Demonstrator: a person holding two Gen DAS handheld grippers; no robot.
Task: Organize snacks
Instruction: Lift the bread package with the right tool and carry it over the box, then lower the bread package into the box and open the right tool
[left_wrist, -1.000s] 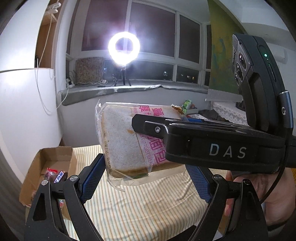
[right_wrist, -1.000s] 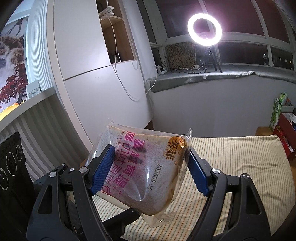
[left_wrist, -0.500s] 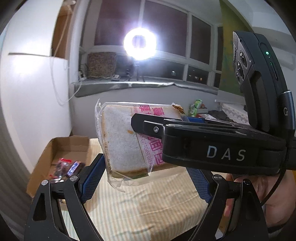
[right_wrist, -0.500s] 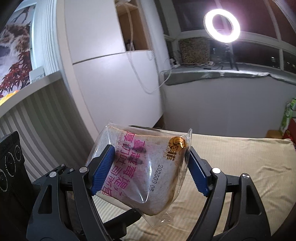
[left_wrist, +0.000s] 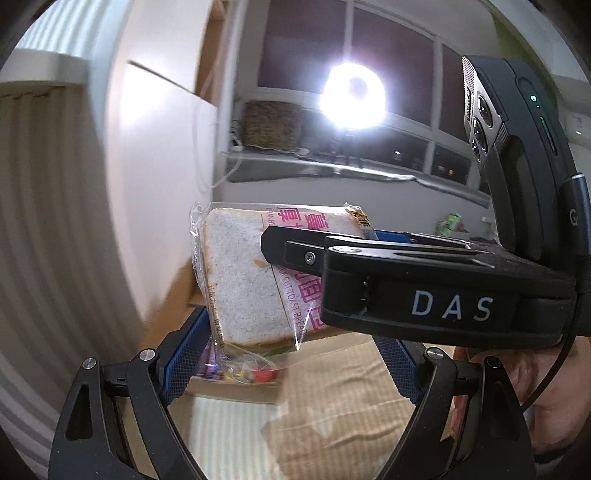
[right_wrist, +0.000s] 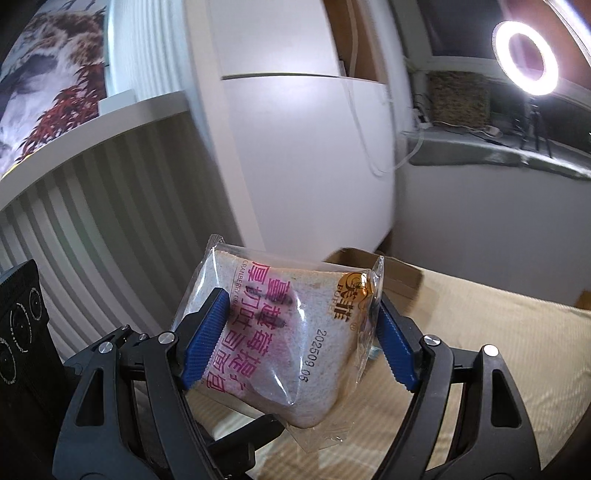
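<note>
A clear bag of thick-cut toast bread with pink lettering is clamped between the blue pads of my right gripper, held in the air above the bed. In the left wrist view the same bread bag hangs in front, with the right gripper's black body across it. My left gripper is open and empty, its blue pads on either side below the bag. A cardboard box with small wrapped snacks lies just beneath the bag.
The striped bed cover spreads to the right. The box's rim shows behind the bag. A white cupboard and ribbed wall panel stand at the left. A ring light shines on the window sill.
Both grippers have swung left with the bread bag. The cardboard box has come from the lower left to directly under the bag. The grip has not changed.
</note>
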